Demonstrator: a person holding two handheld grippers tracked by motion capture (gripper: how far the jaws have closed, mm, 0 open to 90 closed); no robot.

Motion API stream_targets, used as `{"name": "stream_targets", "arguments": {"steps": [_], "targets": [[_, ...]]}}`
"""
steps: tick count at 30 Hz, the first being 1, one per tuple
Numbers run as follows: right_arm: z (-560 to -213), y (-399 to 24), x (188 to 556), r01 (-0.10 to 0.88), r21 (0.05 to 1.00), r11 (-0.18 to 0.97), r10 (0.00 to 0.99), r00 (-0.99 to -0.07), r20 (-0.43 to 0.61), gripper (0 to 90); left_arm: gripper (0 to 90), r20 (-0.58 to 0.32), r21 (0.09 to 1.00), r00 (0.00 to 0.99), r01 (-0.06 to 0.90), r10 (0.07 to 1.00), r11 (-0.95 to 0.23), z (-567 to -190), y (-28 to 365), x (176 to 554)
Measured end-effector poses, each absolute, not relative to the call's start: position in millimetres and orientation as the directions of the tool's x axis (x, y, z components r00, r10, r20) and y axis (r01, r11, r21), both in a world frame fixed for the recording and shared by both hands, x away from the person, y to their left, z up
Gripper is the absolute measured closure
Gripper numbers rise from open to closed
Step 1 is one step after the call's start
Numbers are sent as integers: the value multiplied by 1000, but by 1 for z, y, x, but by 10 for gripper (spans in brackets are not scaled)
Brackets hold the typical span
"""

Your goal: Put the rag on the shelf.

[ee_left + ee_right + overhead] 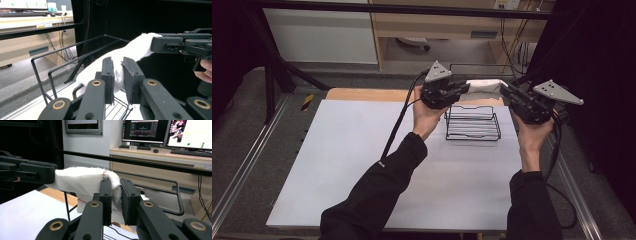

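White cloth held in the air between two grippers, above the wire basket

The left gripper [460, 89] holds the left end of the white cloth [484, 87], and its black jaws pinch the cloth between them, as the left gripper view shows. The cloth's long side runs left to right, level, from one gripper to the other. It hangs over the far part of the black wire basket [473, 124], which sits on the white table [362, 165] at the far right. The right gripper [508, 92] holds the right end, its jaws squeezed tight on the cloth. Both hands are raised at about the same height, and the two grippers point at each other. The basket lies just below and a bit nearer than the cloth, so I think the cloth has to come down and nearer to go in.
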State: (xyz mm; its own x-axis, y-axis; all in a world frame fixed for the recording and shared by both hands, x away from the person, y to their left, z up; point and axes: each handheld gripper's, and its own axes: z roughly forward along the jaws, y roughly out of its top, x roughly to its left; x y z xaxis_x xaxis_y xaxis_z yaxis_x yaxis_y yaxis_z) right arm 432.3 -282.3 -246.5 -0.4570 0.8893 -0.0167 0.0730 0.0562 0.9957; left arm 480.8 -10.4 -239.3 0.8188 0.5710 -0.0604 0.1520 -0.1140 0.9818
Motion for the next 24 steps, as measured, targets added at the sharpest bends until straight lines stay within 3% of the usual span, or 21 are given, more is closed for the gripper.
{"name": "stream_targets", "arguments": {"steps": [8,15,24], "targets": [[-250,-282,431,74,996,57,891,-453,-17,804,742,-84,980,814,171,574,-99,-228,-2,476],[-255,-282,431,76,996,56,890,-455,-16,806,818,-114,976,794,202,596,-81,-215,-4,483],[-257,-283,430,78,995,59,890,-456,-17,807,850,-130,968,771,236,624,-89,-214,-7,491]]}}
